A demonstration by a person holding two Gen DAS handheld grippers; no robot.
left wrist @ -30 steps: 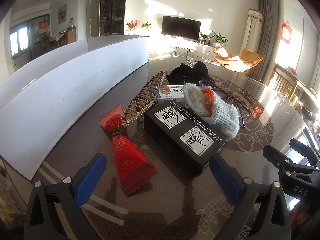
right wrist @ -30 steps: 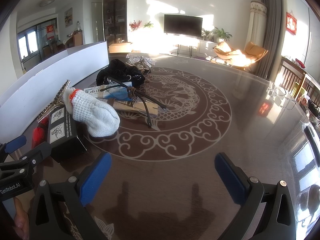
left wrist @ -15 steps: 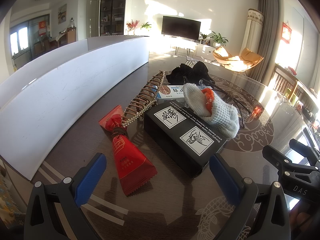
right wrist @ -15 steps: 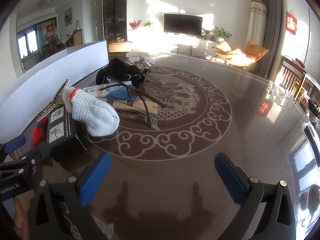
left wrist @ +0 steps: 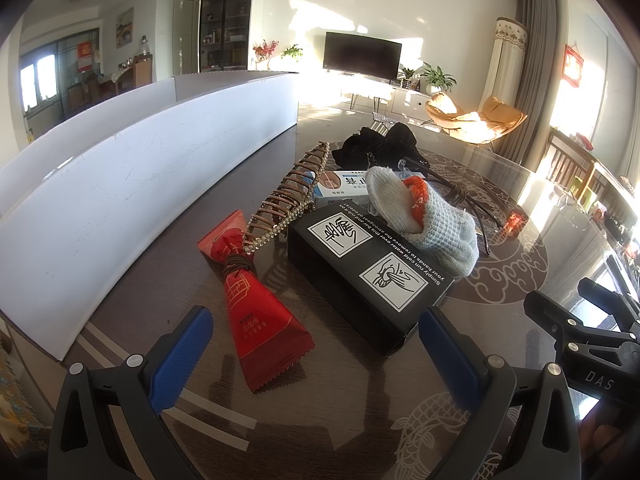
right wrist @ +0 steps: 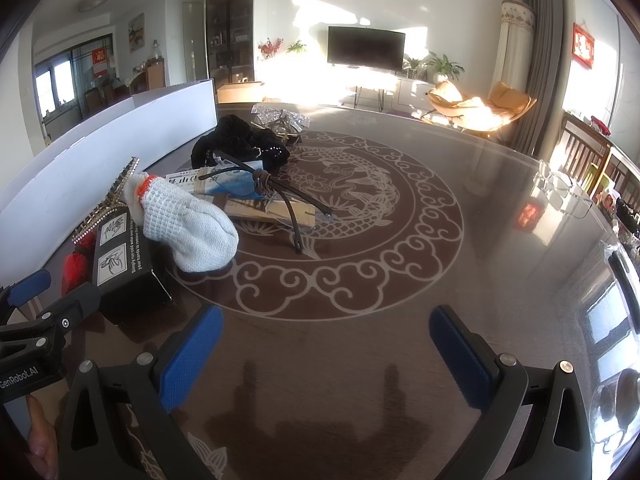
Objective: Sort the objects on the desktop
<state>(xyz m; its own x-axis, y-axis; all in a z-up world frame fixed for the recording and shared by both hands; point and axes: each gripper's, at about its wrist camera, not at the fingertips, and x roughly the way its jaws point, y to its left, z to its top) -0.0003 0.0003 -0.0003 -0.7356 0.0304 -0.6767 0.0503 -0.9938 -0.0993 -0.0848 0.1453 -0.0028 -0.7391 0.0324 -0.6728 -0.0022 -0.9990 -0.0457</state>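
Note:
A cluster of objects lies on the dark table. A black box (left wrist: 368,276) (right wrist: 120,256) sits in the middle with a white knitted glove (left wrist: 424,220) (right wrist: 188,224) draped over its far end. Left of the box lie a red packet (left wrist: 260,312) and a beaded hair clip (left wrist: 288,196). Behind are a blue-white carton (left wrist: 340,188) (right wrist: 224,180), black cloth (left wrist: 380,144) (right wrist: 236,144) and dark-framed glasses (right wrist: 280,192). My left gripper (left wrist: 316,352) is open just short of the packet and box. My right gripper (right wrist: 324,344) is open over bare table.
A long white board (left wrist: 120,188) (right wrist: 100,140) stands along the left side of the table. A silver bow (right wrist: 280,118) rests beyond the black cloth. The dragon-patterned table (right wrist: 400,240) stretches right, with a clear item (right wrist: 560,188) near its far right edge.

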